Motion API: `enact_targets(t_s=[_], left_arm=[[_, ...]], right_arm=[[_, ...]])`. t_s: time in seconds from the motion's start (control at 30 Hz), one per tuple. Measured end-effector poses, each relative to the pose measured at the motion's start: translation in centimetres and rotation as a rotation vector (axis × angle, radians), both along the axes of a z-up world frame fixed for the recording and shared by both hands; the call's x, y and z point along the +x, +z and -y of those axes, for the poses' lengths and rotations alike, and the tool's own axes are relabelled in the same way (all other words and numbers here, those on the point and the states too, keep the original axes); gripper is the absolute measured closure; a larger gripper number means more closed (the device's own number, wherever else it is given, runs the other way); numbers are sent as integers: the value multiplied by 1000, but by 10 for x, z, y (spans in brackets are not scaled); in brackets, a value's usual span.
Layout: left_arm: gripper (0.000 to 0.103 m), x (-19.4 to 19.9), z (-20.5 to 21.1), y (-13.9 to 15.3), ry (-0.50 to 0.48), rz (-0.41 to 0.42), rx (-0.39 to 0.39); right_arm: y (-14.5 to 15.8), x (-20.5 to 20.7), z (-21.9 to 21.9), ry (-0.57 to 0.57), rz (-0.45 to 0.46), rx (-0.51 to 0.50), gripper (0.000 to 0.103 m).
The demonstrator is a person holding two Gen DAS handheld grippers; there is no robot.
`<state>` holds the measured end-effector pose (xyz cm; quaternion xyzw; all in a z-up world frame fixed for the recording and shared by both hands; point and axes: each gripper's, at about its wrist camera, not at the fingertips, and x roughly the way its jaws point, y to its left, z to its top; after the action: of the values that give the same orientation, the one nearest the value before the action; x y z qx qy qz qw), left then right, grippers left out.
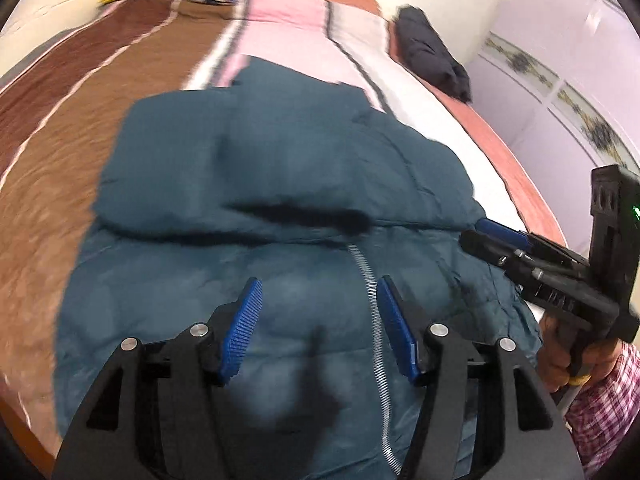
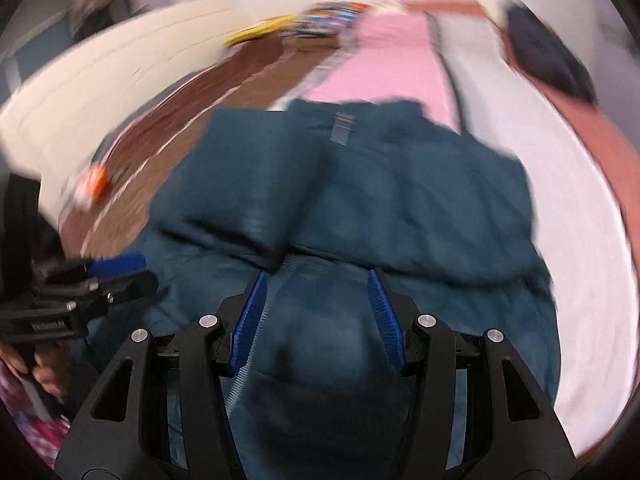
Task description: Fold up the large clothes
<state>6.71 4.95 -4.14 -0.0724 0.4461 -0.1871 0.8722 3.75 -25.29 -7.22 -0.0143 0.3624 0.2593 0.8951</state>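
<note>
— On the striped bedspread (image 1: 132, 80) lies the teal padded jacket (image 1: 280, 184), both sleeves folded across its chest. What does each camera add?

— Only the right wrist view shows the grey label (image 2: 343, 130) inside the collar at the far end. Only the left wrist view shows the person's hand (image 1: 560, 356) and checked cuff gripping the right gripper's handle.

— Where do the grippers sit against it?

— Left gripper (image 1: 320, 328) hangs over the jacket's near part, jaws wide, nothing between them; the zipper (image 1: 374, 320) runs just inside its right finger. Right gripper (image 2: 318, 320) is likewise spread wide and empty above the same part, the zipper passing by its left finger. Whether either touches the cloth, I cannot tell; both views are blurred.

— And its direction?

— Long axis runs away from both cameras, collar far, hem near. Beyond it, a dark bundle (image 1: 434, 54) lies at the bed's far right edge.
</note>
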Motion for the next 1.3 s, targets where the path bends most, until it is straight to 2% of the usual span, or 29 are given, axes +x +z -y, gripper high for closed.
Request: enact_targets(t_s=[0.07,0.2,0.37,0.47,0.5,0.53,0.57,0.63,0.83,0.9,1.0,1.13,1.2,1.3], left_arm=[[44,-5,-21,3,51,1,-16],[44,-11,-48,4,114,14,-36],[44,-17,-78,2,157,15,-73],[44,-18,-90,0,173,8,-95],[44,-18,-93,0,177,4,-100],[44,-18,-96,-2,184,-1,-109],[44,-18,-97,-3,188,-2,-112],[44,-18,-99,-3,192,2,-113],[44,-15,-94,-2,185,6,-111],[44,-12,-89,-2,173,4,-104],[44,-9,-82,-1,158,6,-100],[44,-7,-71,5,132,22,-79],[44,-3,-67,6,127,25,-56],[44,3,-64,9,135,31,-36]], right_arm=[[5,-9,-43,76,93,-96,40],[-1,-14,-110,163,232,-263,39],[-24,-1,-160,180,335,-439,39],[-38,14,-175,172,376,-531,39],[-42,18,-177,166,377,-552,42],[-45,24,-178,167,364,-555,57],[-44,30,-175,161,338,-536,79],[-37,35,-161,111,307,-471,94],[-5,45,-84,-97,187,-187,96],[-3,48,-59,-161,134,-131,96],[-8,51,-20,-208,10,-15,94],[-20,47,20,-239,-116,91,66],[-26,43,39,-249,-169,154,65],[-33,40,70,-272,-244,263,54]])
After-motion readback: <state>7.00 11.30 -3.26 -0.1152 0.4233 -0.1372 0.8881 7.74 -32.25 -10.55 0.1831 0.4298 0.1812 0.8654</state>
